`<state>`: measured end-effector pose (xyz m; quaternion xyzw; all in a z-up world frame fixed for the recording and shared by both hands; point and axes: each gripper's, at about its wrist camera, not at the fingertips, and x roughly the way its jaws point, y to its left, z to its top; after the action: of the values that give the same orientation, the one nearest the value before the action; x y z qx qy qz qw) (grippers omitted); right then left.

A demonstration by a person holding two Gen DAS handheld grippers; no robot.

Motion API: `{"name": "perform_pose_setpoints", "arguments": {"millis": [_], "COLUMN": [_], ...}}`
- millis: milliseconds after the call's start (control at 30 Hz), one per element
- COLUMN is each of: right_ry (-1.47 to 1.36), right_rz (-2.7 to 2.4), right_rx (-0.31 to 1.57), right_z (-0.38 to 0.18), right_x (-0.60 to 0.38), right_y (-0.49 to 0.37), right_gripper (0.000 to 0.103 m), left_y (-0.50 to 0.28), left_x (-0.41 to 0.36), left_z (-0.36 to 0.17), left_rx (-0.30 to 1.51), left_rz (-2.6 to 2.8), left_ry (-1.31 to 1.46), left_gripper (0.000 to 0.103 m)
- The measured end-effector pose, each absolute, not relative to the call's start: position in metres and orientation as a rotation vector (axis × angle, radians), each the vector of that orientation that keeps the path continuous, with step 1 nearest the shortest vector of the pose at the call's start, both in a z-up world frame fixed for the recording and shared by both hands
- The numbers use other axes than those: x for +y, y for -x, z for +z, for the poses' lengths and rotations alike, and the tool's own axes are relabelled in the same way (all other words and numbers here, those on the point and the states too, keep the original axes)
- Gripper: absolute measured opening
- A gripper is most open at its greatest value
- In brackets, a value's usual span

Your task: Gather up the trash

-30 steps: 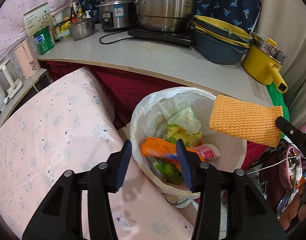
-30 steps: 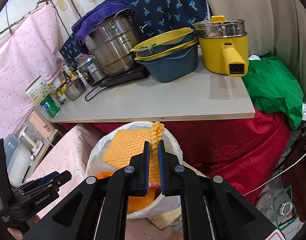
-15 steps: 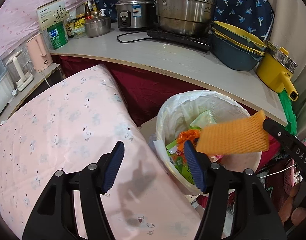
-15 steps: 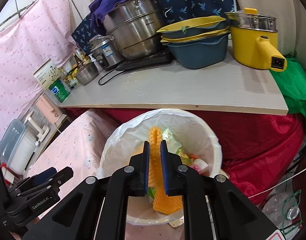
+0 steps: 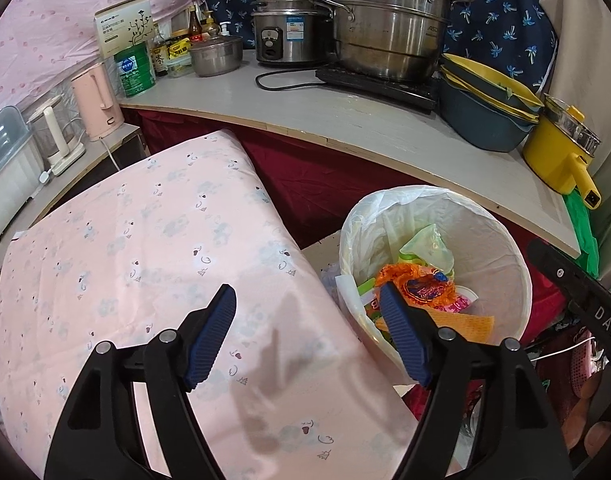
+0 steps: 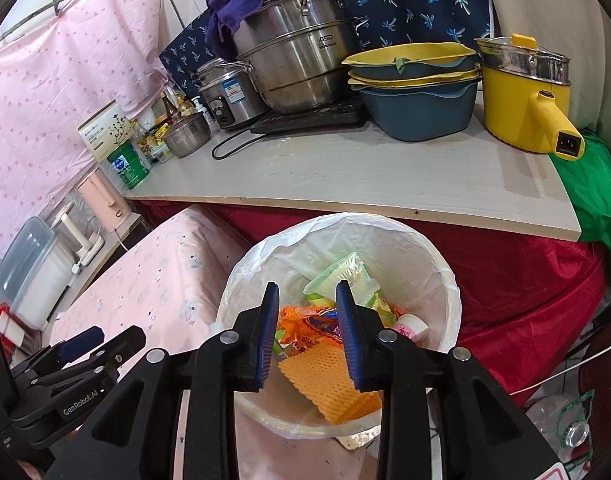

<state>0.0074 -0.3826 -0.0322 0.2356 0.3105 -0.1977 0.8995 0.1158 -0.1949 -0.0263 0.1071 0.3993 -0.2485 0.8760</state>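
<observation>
A white bin with a plastic liner [image 6: 445, 276] [image 5: 517, 268] stands on the floor below the counter. It holds several wrappers, and an orange foam net [image 6: 333, 380] [image 5: 471, 324] lies on top at the near side. My right gripper [image 6: 307, 332] is open and empty just above the bin, over the net. My left gripper [image 5: 309, 332] is open and empty over the edge of a pink cloth-covered surface [image 5: 145, 264], left of the bin. The left gripper also shows at the lower left of the right wrist view [image 6: 77, 344].
A grey counter [image 6: 345, 176] behind the bin carries steel pots [image 6: 301, 64], stacked blue and yellow basins [image 6: 417, 88] and a yellow electric pot [image 6: 525, 96]. Red cloth [image 6: 525, 280] hangs below it. A green bag [image 6: 597, 200] lies at right. Kettles [image 5: 97, 100] stand at left.
My right gripper opened and the orange foam net fell into the bin. My left gripper drew back left over the pink cloth and opened wider.
</observation>
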Motion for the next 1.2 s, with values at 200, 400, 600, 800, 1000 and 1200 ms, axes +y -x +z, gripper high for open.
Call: {"name": "perform_pose_setpoints", "arguments": {"millis": [200, 400, 600, 800, 1000, 1200], "right_ry": [-0.473, -0.443, -0.406, -0.373, -0.336, -0.314], "right_rz": [-0.399, -0.396, -0.400, -0.405, -0.390, -0.365], "right_rx": [0.654, 0.664, 0.690, 0.701, 0.722, 0.760], "right_z": [-0.026, -0.019, -0.014, -0.015, -0.021, -0.032], "right_x": [-0.370, -0.354, -0.340, -0.326, -0.317, -0.305], "right_y": [-0.003, 0.004, 0.010, 0.021, 0.030, 0.037], "right_gripper": [0.039, 0.047, 0.056, 0.075, 0.085, 0.097], "left_y": [-0.109, -0.103, -0.096, -0.087, -0.076, -0.064], "left_x": [-0.186, -0.176, -0.163, -0.150, -0.138, -0.122], "left_z": [-0.022, -0.017, -0.016, -0.018, -0.024, -0.031], "left_rx": [0.813, 0.800, 0.796, 0.785, 0.782, 0.786], "left_rz": [-0.503, -0.496, -0.484, -0.469, -0.446, -0.424], "left_ry": [-0.222, -0.222, -0.223, -0.243, -0.282, -0.282], "left_gripper": [0.079, 0.082, 0.089, 0.093, 0.093, 0.093]}}
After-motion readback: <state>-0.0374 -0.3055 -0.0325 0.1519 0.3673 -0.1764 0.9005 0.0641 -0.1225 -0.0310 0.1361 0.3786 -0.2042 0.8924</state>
